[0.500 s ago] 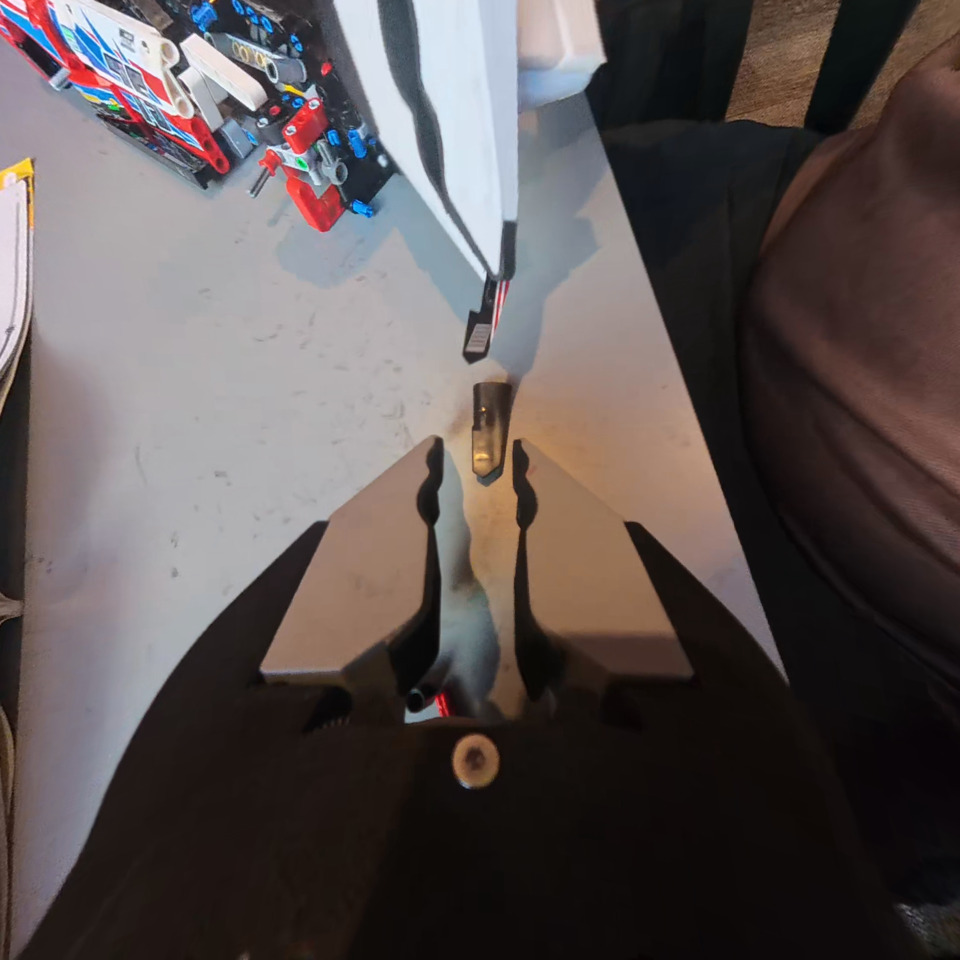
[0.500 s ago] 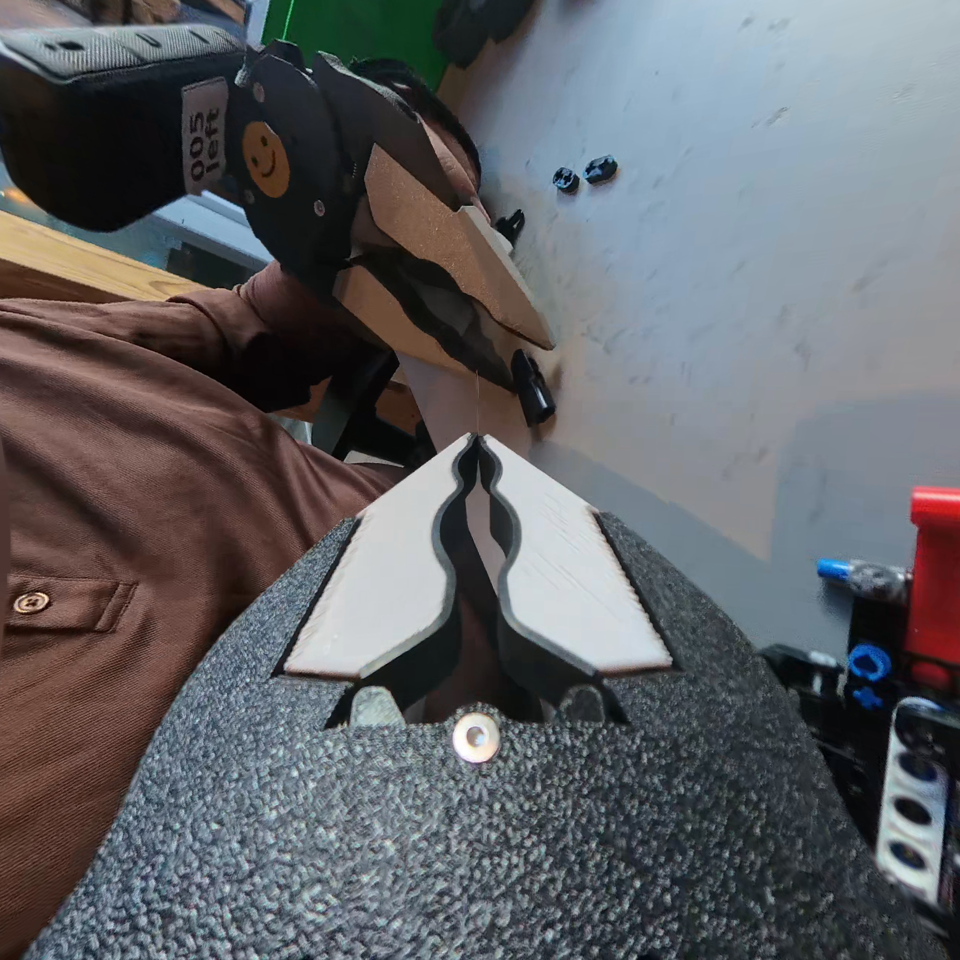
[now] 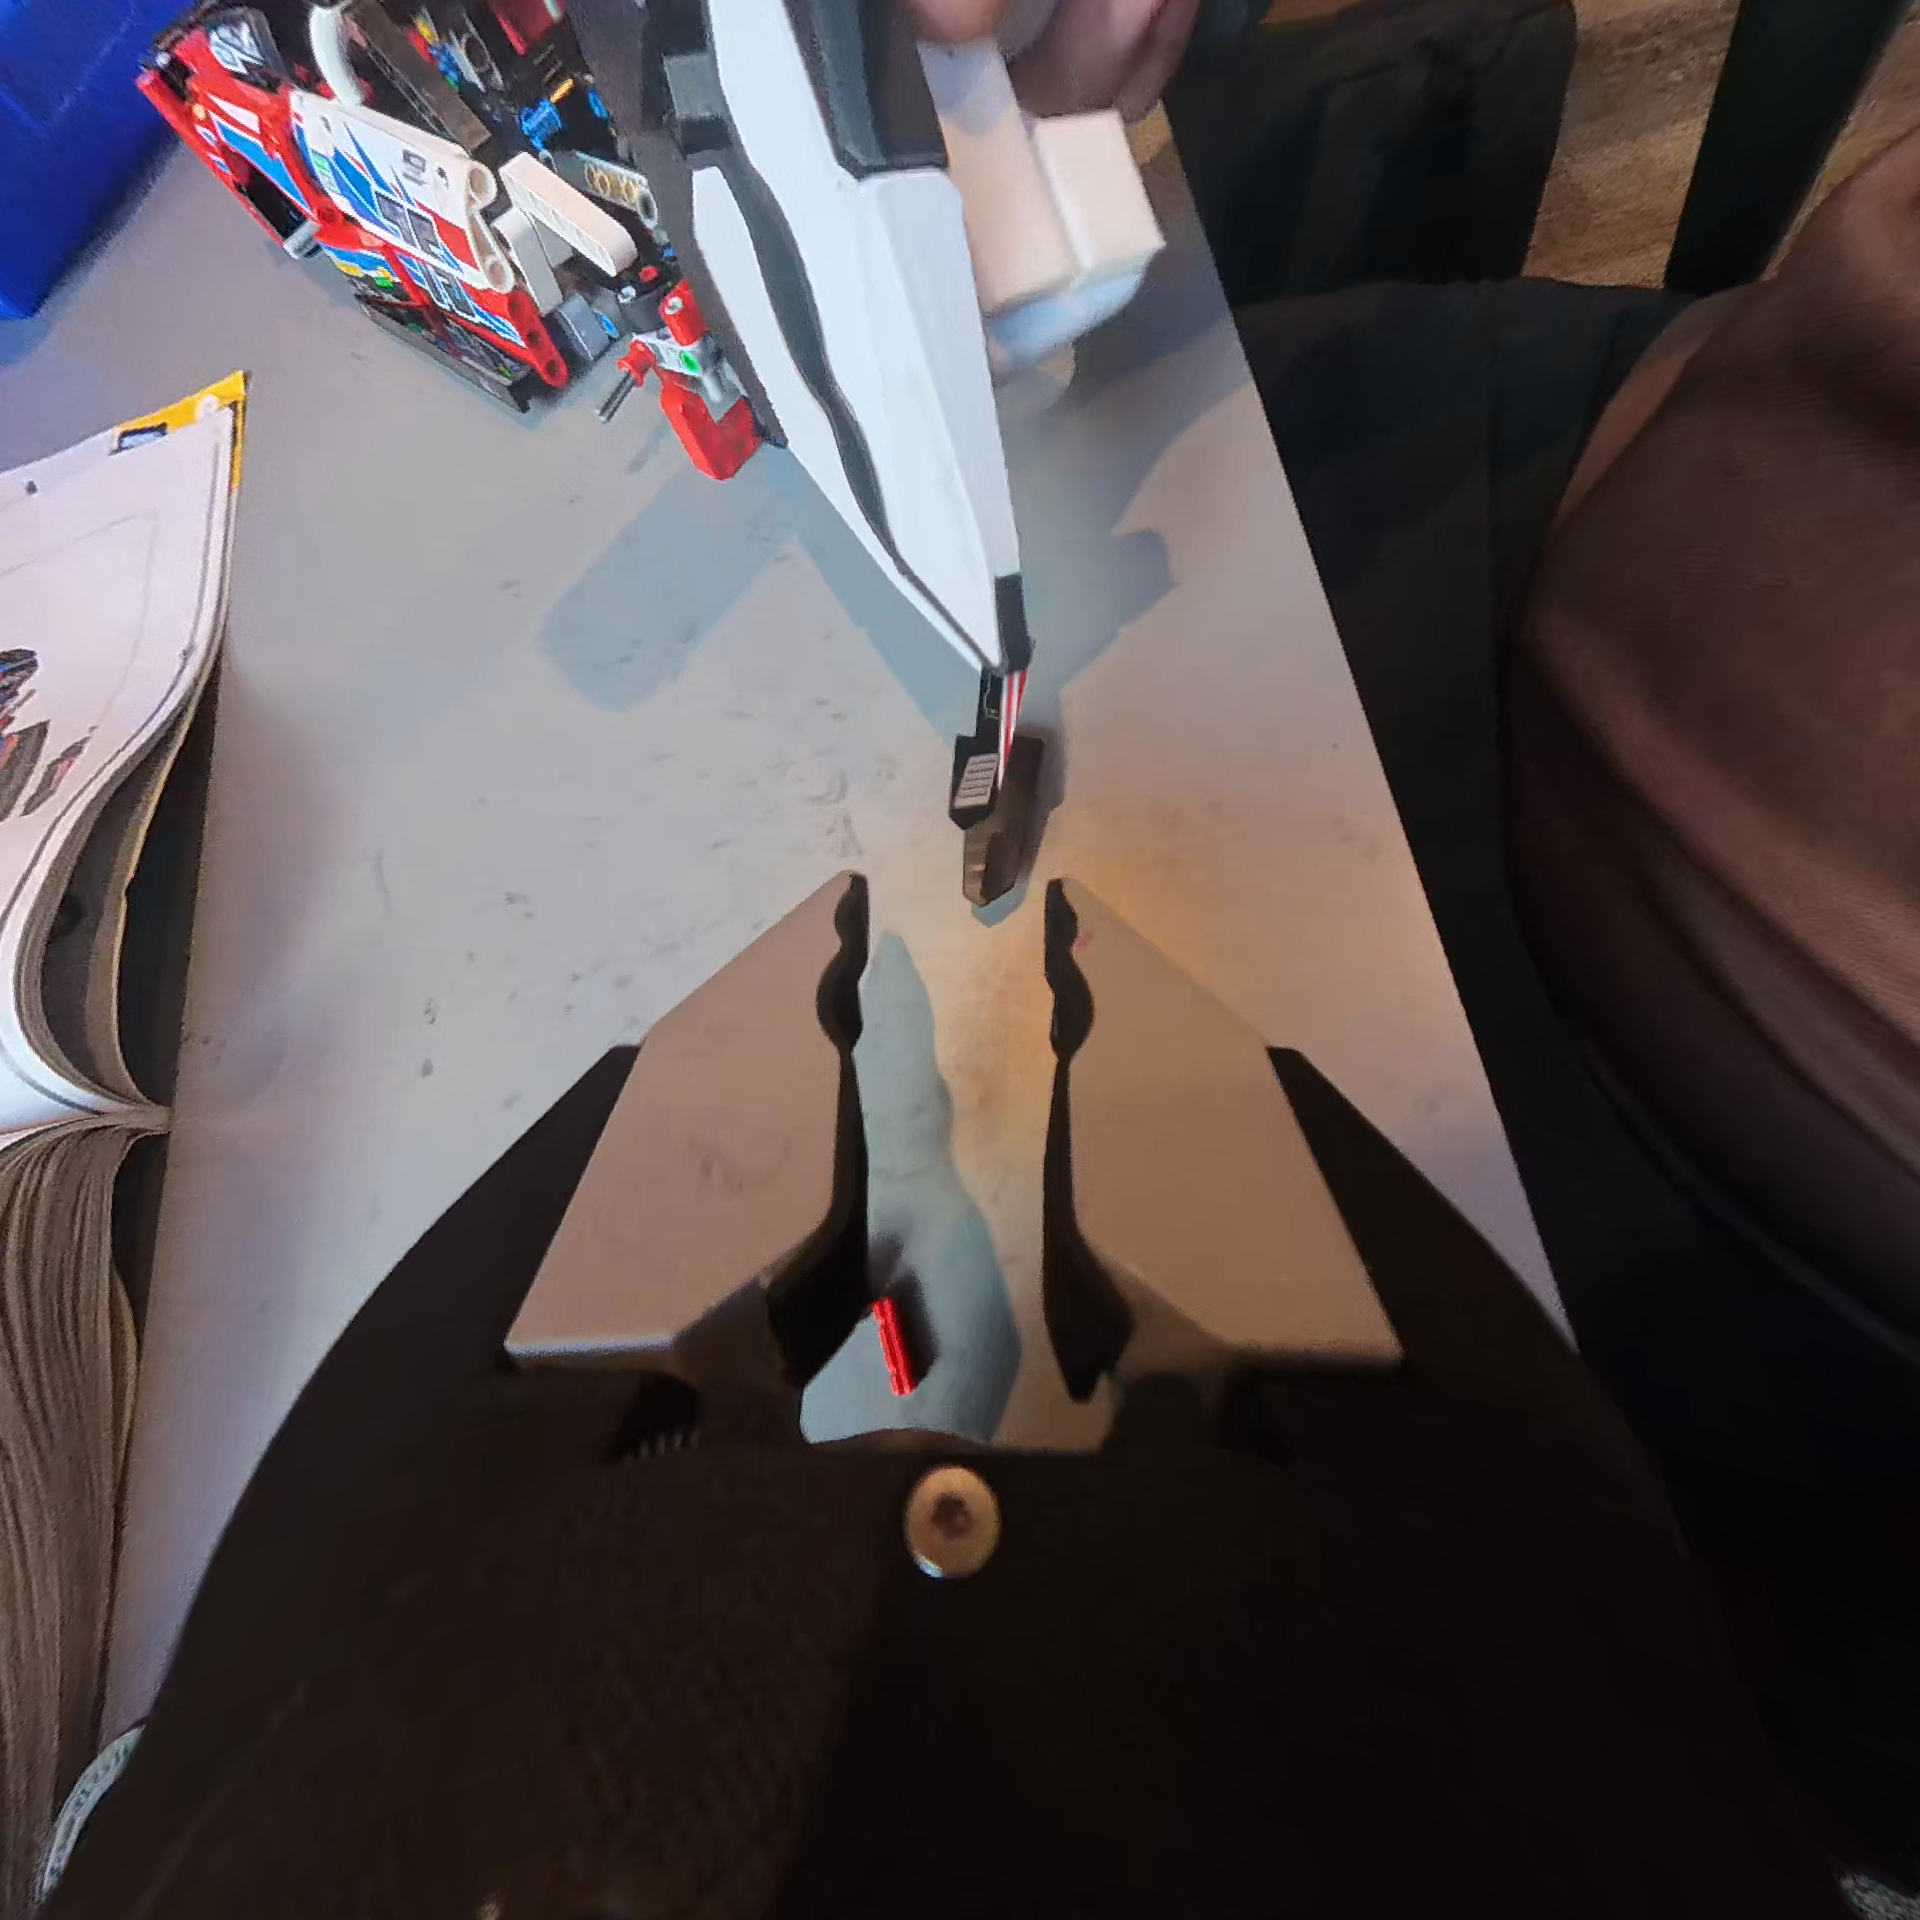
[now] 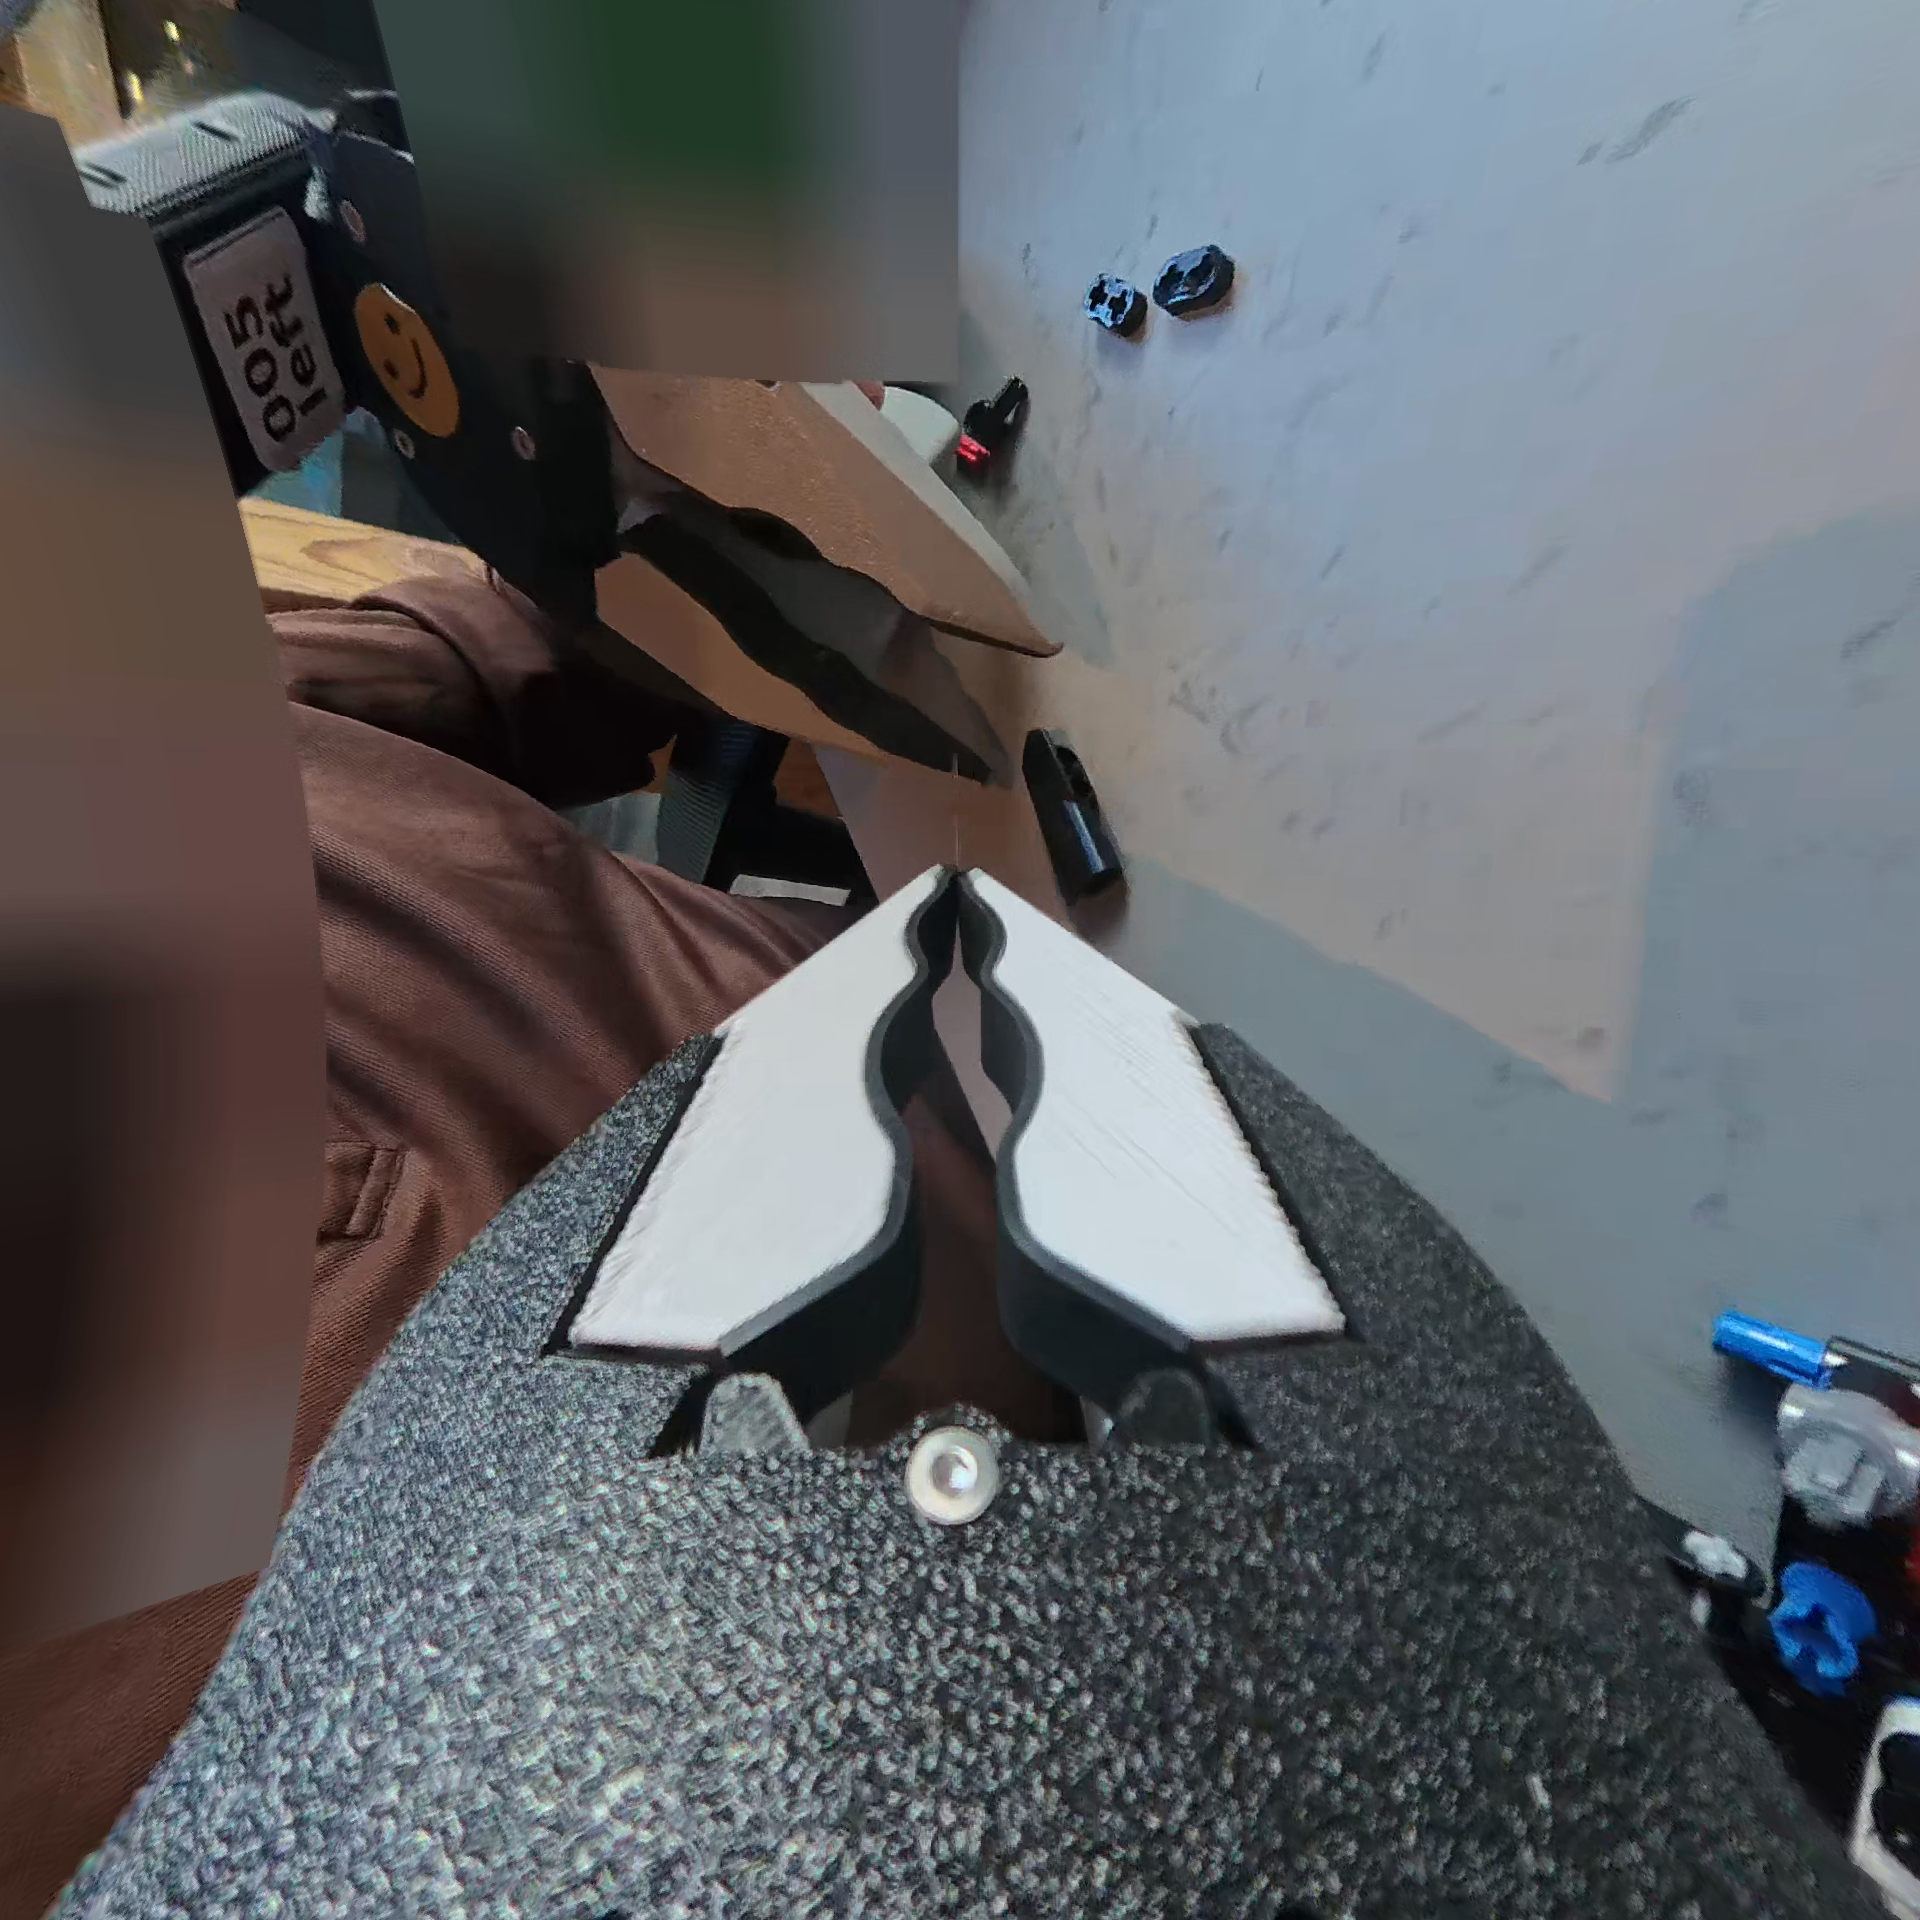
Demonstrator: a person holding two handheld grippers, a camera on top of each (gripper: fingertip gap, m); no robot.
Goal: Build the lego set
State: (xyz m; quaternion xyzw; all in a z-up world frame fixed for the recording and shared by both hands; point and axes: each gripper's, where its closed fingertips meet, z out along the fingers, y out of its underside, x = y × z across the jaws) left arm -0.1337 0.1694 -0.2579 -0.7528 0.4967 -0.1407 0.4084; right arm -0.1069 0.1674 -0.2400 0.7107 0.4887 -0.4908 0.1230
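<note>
A small black Lego piece (image 3: 1003,831) lies on the grey table (image 3: 499,831) near its right edge. My left gripper (image 3: 953,891) is open and empty, its tips just short of the piece. My right gripper (image 3: 1003,649), with white fingers, comes down from the far side. It is shut on a thin striped sticker (image 3: 985,758) whose lower end overlaps the piece's far end. In the right wrist view my right gripper (image 4: 954,878) is shut, and the sticker shows only as a fine edge-on line. The black piece (image 4: 1070,810) lies beside the left gripper (image 4: 1013,712).
The red, white and blue Lego car model (image 3: 416,239) stands at the far left and shows again in the right wrist view (image 4: 1829,1455). An open instruction booklet (image 3: 94,727) lies left. A small red piece (image 3: 896,1345) and two black pieces (image 4: 1117,307) lie loose. A person's brown shirt (image 3: 1714,831) borders the table edge. The tips of one gripper are about 4 centimeters away from the tips of the other.
My left gripper has opened a little wider and drawn back, so the black piece is now beyond its tips. My right gripper has brought the sticker down onto the piece.
</note>
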